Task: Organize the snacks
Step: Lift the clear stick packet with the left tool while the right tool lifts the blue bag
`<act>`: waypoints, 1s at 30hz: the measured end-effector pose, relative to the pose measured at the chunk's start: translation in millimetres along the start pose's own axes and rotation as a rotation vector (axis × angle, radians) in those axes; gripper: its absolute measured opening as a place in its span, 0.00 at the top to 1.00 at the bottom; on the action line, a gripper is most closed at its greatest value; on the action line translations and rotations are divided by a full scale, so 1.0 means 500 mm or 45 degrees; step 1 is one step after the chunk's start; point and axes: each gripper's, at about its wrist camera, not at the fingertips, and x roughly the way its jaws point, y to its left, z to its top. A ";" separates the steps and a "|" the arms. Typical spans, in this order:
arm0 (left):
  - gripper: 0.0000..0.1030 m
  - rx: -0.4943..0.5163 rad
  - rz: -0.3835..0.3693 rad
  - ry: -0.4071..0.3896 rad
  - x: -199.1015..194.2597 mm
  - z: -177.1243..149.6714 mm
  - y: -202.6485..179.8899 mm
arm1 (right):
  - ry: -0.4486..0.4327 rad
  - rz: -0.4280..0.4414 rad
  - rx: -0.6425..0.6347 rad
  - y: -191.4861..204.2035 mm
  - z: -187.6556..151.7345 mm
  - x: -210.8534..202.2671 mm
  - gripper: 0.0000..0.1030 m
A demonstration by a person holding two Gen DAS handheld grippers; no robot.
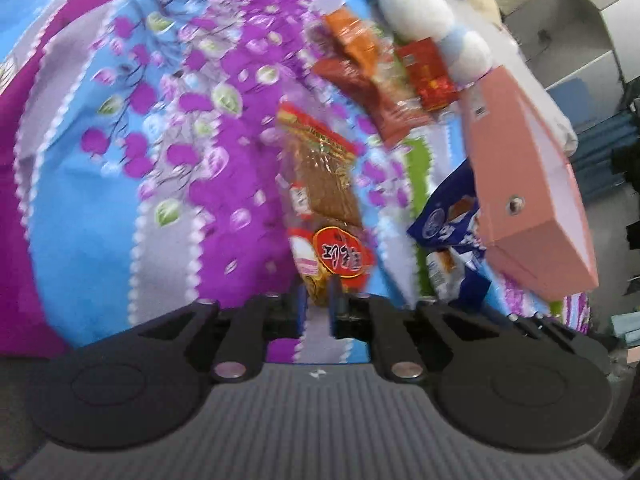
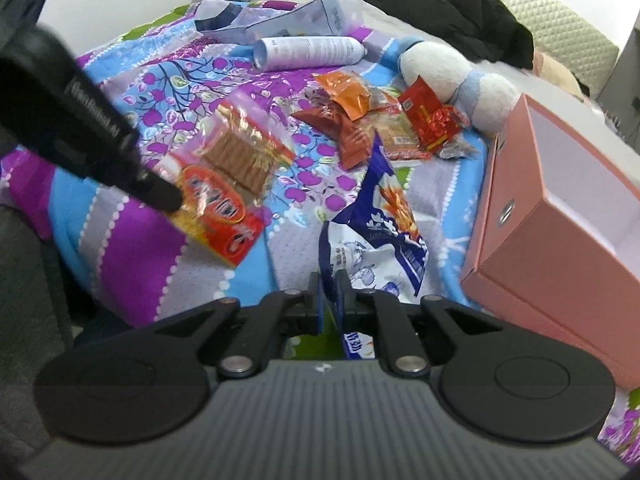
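Note:
My left gripper is shut on the bottom edge of a clear red-and-yellow cracker packet, lifted above the floral bedspread; it also shows in the right wrist view with the left gripper at its corner. My right gripper is shut on a blue-and-white snack bag, also seen in the left wrist view. An open pink box stands at the right, empty inside as far as shown. An orange packet, a brown packet and a red packet lie in a heap beyond.
A white bottle lies on its side at the back. A white-and-blue plush toy rests beside the box. A crumpled clear bag and black clothing lie farther back on the bed.

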 end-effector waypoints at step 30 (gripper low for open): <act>0.13 0.192 0.270 -0.090 0.112 0.070 -0.064 | 0.014 0.079 0.738 -0.133 -0.027 0.088 0.13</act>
